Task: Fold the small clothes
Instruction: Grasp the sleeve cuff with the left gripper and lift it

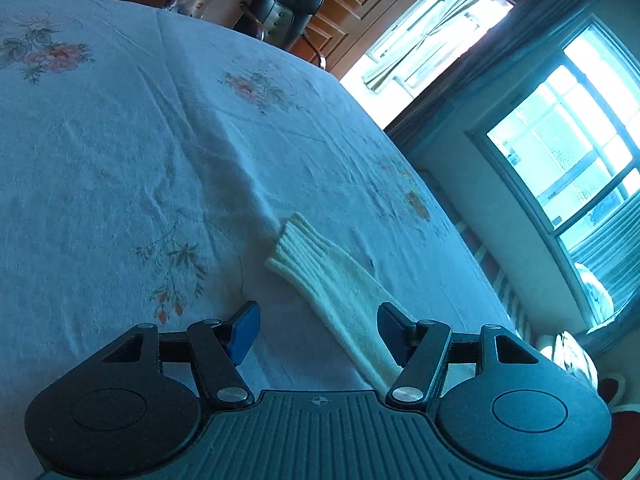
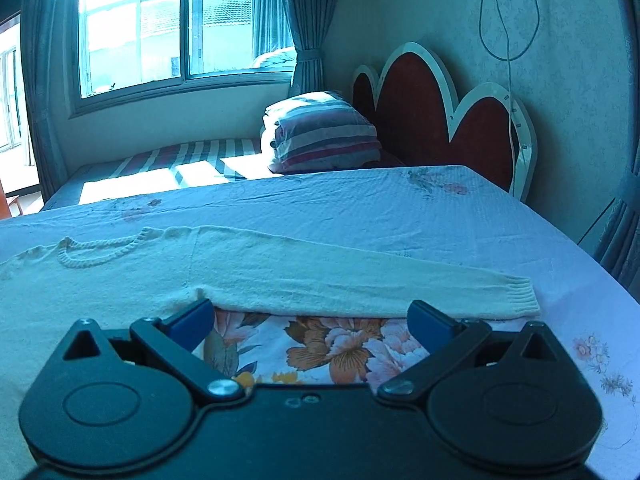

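We start with the cream knit sweater (image 2: 120, 280), which lies flat on the floral bedsheet (image 2: 360, 208), neckline up and 1 sleeve (image 2: 360, 280) stretched straight out toward the headboard (image 2: 432, 120). The other sleeve (image 1: 332, 280) shows in the left wrist view, its ribbed cuff lying out toward the far side of the bed. By our reading, no fold has been made yet (the body looks spread out and both sleeves lie extended), so the whole job is ahead: sleeves in, then the body doubled over.

Our left gripper (image 1: 316, 332) is partly open with nothing pinched; the sleeve runs close by its right finger, and we cannot tell whether it touches. Our right gripper (image 2: 310, 324) is spread wide and empty, its fingers set just short of the sleeve's near edge, 1 near the armpit and 1 near the cuff.

Room is generous. The sheet is bare beyond both sleeves, so each can swing inward freely. The bed's edge falls away just past the cuff on the right, with the wall and curtain beyond; a stack of folded bedding (image 2: 320, 136) sits well apart by the window.
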`<state>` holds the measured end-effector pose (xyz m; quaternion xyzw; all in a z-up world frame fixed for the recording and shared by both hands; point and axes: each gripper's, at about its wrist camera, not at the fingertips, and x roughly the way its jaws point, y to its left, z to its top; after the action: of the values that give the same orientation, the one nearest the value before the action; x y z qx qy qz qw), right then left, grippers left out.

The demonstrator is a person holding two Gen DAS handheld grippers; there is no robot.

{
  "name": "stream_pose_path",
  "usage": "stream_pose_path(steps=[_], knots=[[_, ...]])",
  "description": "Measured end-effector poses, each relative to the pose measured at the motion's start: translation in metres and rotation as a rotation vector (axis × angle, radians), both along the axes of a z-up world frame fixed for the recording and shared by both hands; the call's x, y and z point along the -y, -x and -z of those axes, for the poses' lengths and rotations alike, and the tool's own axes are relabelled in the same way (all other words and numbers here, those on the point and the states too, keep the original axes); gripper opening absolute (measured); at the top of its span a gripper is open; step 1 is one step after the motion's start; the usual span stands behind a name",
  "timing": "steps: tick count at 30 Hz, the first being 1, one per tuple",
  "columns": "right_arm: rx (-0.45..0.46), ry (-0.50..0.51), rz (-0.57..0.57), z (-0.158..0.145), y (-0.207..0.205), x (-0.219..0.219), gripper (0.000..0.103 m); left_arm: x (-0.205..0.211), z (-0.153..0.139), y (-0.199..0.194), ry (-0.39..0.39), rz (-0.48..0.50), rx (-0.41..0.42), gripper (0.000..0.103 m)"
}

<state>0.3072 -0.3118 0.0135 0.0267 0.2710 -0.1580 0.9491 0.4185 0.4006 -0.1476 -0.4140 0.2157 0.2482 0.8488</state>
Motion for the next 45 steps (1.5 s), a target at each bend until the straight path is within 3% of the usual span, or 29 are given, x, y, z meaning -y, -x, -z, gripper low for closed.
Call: stream_pose_path(steps=[4,6,7,8,13,18,23,27,31,33,36,39,45], knots=[[-0.020,-0.056,0.060,0.004,-0.004,0.001,0.102,-0.023,0.010,-0.028,0.063,0.031,0.046,0.064],[-0.022,-0.098,0.105,0.003,0.000,0.002,0.102,-0.024,0.014,-0.041,0.071,0.067,0.034,0.042],[-0.021,-0.114,0.127,0.003,0.002,0.002,0.102,-0.025,0.018,-0.047,0.087,0.081,0.019,0.016],[-0.022,-0.132,0.150,0.003,0.003,0.001,0.102,-0.026,0.022,-0.051,0.096,0.083,0.000,0.005],[-0.010,-0.187,0.221,-0.005,0.009,-0.005,0.103,-0.029,0.025,-0.055,0.115,0.058,0.050,0.003],[0.030,-0.165,0.259,-0.022,0.027,0.002,0.103,0.010,-0.032,-0.082,-0.029,0.123,0.209,0.003],[0.039,-0.161,0.332,-0.024,0.041,0.039,0.103,0.111,-0.101,-0.151,-0.163,0.374,0.316,0.003],[0.032,-0.154,0.357,-0.018,0.045,0.074,0.103,0.242,-0.130,-0.203,-0.246,0.619,0.349,0.003],[0.011,-0.138,0.361,-0.010,0.048,0.111,0.103,0.374,-0.125,-0.236,-0.292,0.803,0.316,0.003],[0.006,-0.141,0.369,-0.006,0.050,0.131,0.103,0.442,-0.114,-0.243,-0.327,0.888,0.259,0.003],[-0.006,-0.165,0.397,0.004,0.054,0.165,0.103,0.508,-0.086,-0.256,-0.359,0.988,0.161,0.003],[-0.017,-0.182,0.436,0.014,0.061,0.194,0.103,0.546,-0.076,-0.259,-0.415,1.042,0.114,0.003],[-0.039,-0.196,0.481,0.031,0.081,0.224,0.103,0.582,-0.069,-0.213,-0.475,1.119,0.119,0.003]])
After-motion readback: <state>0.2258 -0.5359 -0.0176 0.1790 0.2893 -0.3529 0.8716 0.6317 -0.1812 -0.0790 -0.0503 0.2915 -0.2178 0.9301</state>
